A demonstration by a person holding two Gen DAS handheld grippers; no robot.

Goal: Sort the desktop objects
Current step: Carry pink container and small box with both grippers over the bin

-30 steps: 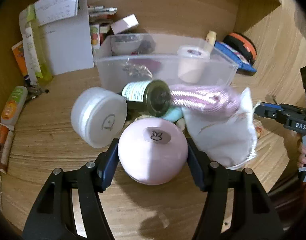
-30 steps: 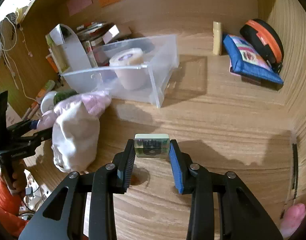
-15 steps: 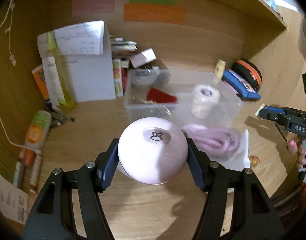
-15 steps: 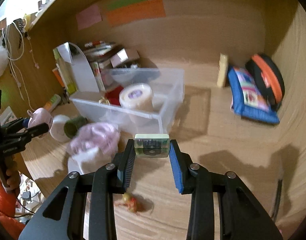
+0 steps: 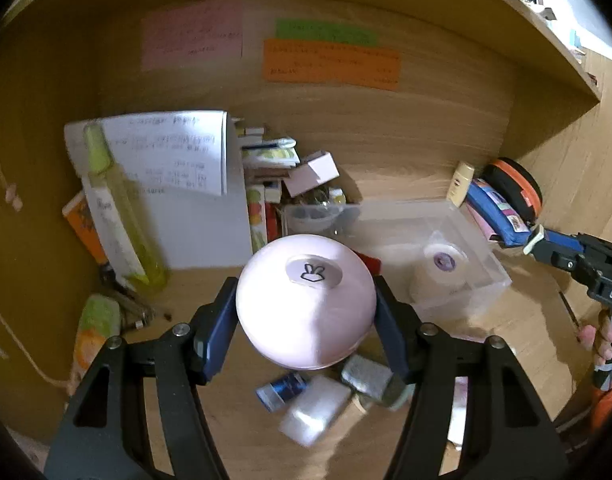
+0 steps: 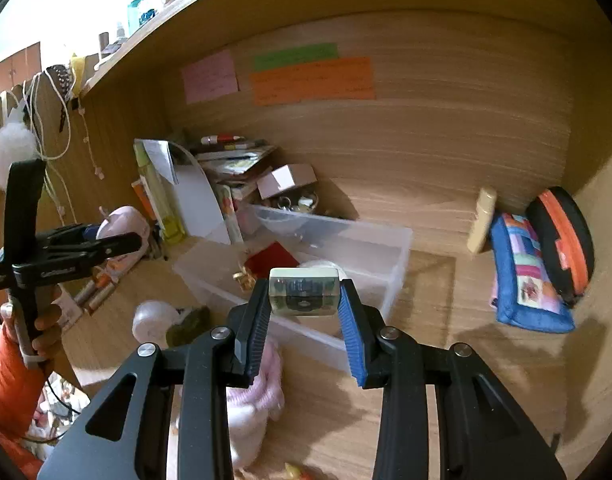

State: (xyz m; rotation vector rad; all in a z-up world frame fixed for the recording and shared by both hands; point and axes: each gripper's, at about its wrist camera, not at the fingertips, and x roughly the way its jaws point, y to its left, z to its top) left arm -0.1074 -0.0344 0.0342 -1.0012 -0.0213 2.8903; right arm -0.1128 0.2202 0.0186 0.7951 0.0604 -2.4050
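My left gripper (image 5: 306, 312) is shut on a round pink case (image 5: 306, 300) with a bunny sticker, held high above the desk; it also shows in the right wrist view (image 6: 122, 222). My right gripper (image 6: 304, 300) is shut on a small pale green box (image 6: 304, 291) with a dark inside, held above the near edge of the clear plastic bin (image 6: 386, 276). The bin (image 5: 466, 236) holds a roll of tape (image 5: 440, 270), a red item (image 6: 272, 258) and a gold clip (image 6: 246, 278).
A white round jar (image 6: 152, 318), a dark-lidded bottle (image 6: 186, 326) and a pink striped cloth (image 6: 262, 384) lie in front of the bin. Papers, a yellow-green tube (image 5: 118, 216) and small boxes stand at back left. A blue pouch (image 6: 526, 276) and an orange-black case (image 6: 562, 240) lie at right.
Both grippers have risen with their loads. The pink case is lifted off the desk and away from the pile; the right gripper has moved forward toward the bin.
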